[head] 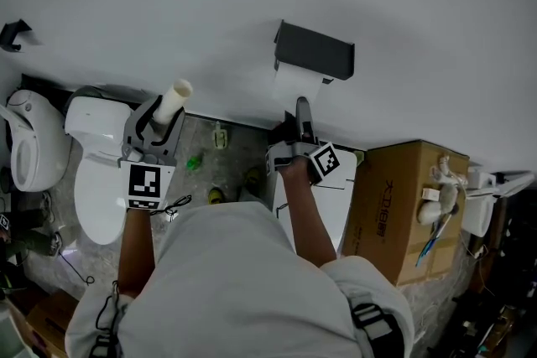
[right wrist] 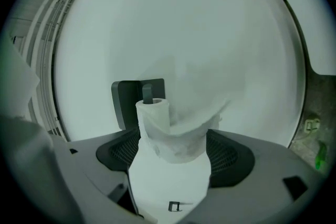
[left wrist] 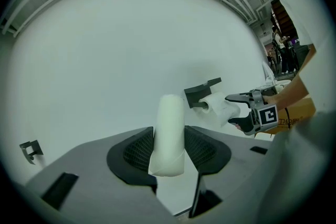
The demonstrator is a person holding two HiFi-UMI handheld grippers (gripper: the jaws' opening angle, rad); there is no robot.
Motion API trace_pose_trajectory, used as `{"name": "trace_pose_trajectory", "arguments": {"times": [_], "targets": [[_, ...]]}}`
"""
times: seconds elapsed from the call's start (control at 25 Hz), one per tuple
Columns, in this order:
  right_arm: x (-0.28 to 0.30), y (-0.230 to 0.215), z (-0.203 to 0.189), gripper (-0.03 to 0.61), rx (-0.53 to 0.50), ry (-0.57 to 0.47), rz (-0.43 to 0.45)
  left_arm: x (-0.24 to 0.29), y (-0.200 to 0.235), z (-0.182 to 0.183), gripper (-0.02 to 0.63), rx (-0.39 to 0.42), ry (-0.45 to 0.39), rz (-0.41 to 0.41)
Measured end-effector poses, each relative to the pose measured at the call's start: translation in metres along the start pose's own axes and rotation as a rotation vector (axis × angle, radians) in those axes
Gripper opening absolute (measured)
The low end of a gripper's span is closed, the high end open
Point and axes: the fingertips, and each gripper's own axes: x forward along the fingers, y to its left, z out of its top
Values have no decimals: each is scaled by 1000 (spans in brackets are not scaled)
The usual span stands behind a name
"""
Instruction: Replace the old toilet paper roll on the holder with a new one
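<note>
Two grippers are in play. On the left, the left gripper has its jaws closed on the old cardboard tube. It is pinched near its lower end, so most of it sticks out past the fingertips. With so short a hold, a knock or a tilt could lever the tube out and drop it toward the toilet below.

On the right, the right gripper stands with its jaws spread wide. The new roll sits between the pads on the holder, and as far as I can judge it is not squeezed. A loose sheet drapes across in front of the right-hand pad. If the gripper is drawn back at a slant, that pad could catch the sheet. That would unwind paper, or drag the roll along the peg, whose tip pokes out of the core just beyond the fingertips.
</note>
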Motion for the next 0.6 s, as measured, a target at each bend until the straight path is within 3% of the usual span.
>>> {"name": "trace_pose_trajectory", "arguments": {"times": [0.36, 0.6], "targets": [[-53, -20, 1, 384, -38, -32, -95, 5, -8, 4, 202, -5, -33, -55], [-72, -4, 13, 305, -182, -37, -121, 13, -17, 13, 202, -15, -71, -104]]}}
